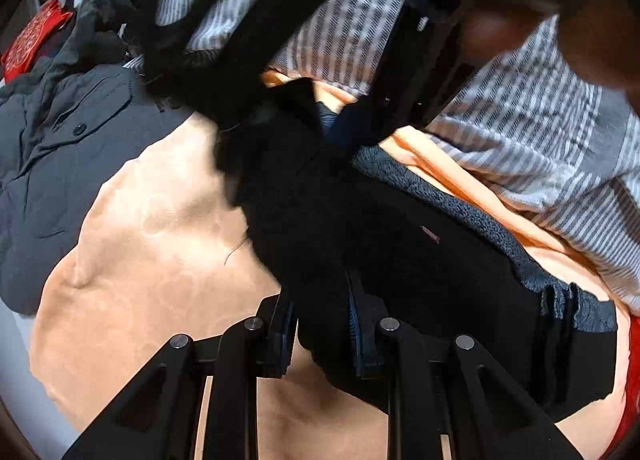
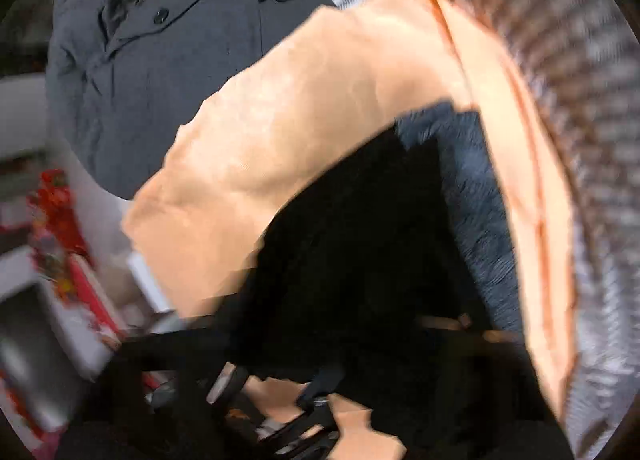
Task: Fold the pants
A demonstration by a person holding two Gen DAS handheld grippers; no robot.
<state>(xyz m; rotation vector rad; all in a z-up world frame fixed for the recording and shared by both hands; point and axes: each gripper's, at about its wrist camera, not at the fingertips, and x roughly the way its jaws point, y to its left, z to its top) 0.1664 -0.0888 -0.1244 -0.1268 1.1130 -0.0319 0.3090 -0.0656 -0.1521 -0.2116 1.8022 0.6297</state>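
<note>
Bed cover: a peach-coloured sheet (image 1: pixel 132 244) spreads under everything, wrinkled, filling the lower left of the left wrist view.
Striped fabric: grey-and-white striped cloth (image 1: pixel 532 147) lies along the far edge of the sheet, running up to the right.
Jacket: a dark grey jacket (image 1: pixel 68 163) with buttons and a flap pocket lies on the sheet at the left, apart from the pants.
Pants: black pants (image 1: pixel 420 260) with a grey-blue fleece lining (image 1: pixel 472 215) showing along the upper edge lie bunched on the sheet, in the middle of both views; a small pink tag sits on the black fabric.
Left gripper: the left gripper (image 1: pixel 324 324) is pinching a fold of the black pants, the cloth pressed between its blue pads.
Right gripper: the right gripper (image 2: pixel 280 396) is badly blurred at the bottom of its own view, over the pants' edge and the sheet; I cannot tell whether it holds cloth or how its jaws stand.
Red items: red objects (image 2: pixel 60 244) are blurred beyond the bed's edge.
</note>
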